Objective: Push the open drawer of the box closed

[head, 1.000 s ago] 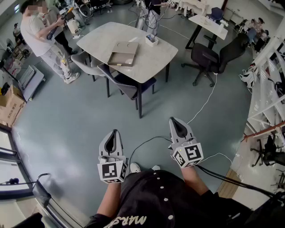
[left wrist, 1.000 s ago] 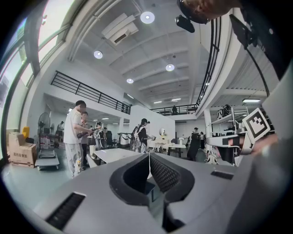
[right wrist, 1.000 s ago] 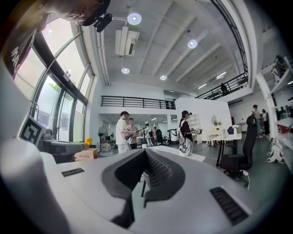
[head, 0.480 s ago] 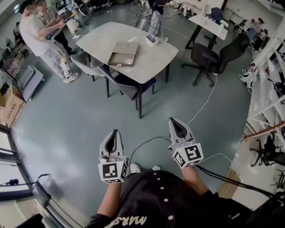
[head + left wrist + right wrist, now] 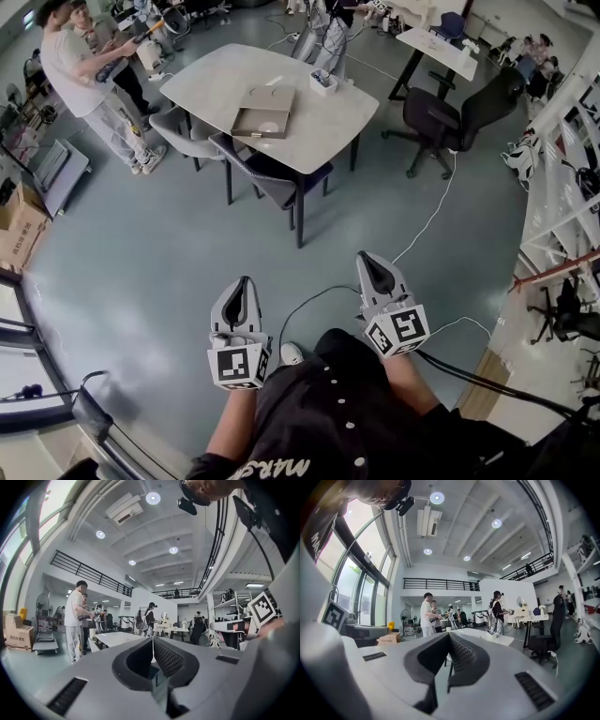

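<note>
Left gripper [image 5: 241, 286] is pressed together, tips meeting, nothing between them. Right gripper [image 5: 367, 262] is likewise pressed together and empty. Both are held low in front of the person's dark shirt [image 5: 347, 412], side by side and apart, pointing forward over the grey floor [image 5: 150, 272], touching nothing. A black cable [image 5: 309, 300] runs on the floor between them, and a white cable [image 5: 427, 220] trails off toward the right.

Well ahead stands a pale desk [image 5: 206, 80]. The brown box [image 5: 262, 111] lies flat near its middle, and its shallow drawer looks pulled out on the near side. It is far from both grippers. A small white container [image 5: 322, 82] sits just beyond the box. Chairs [image 5: 267, 178] are tucked at the desk's near edge. A person in a white top [image 5: 75, 75] stands left of the desk. A black office chair [image 5: 441, 117] stands to the right.
</note>
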Demonstrator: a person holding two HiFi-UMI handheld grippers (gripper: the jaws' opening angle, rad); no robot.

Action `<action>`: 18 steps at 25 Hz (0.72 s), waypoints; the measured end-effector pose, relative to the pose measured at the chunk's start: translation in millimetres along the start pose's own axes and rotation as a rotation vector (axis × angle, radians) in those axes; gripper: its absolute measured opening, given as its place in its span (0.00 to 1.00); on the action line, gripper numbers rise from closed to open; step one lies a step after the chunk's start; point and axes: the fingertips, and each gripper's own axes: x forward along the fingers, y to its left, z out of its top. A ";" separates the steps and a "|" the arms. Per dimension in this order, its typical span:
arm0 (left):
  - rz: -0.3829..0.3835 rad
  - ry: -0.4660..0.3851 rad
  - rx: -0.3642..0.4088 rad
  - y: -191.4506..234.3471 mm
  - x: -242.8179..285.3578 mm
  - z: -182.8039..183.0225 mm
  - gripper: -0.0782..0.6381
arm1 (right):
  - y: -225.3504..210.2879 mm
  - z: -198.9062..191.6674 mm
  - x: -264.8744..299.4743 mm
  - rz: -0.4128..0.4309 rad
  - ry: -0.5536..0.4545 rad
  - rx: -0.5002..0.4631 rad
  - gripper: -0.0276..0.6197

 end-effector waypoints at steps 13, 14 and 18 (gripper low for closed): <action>-0.007 0.015 -0.002 29.7 24.9 -9.6 0.13 | 4.8 -15.8 38.7 -0.005 0.025 0.023 0.04; -0.004 0.017 -0.002 32.2 29.6 -9.6 0.13 | 1.9 -15.9 44.4 -0.005 0.025 0.027 0.04; 0.013 0.019 0.003 43.0 53.4 -6.9 0.13 | -8.8 -14.9 71.6 0.009 0.021 0.033 0.04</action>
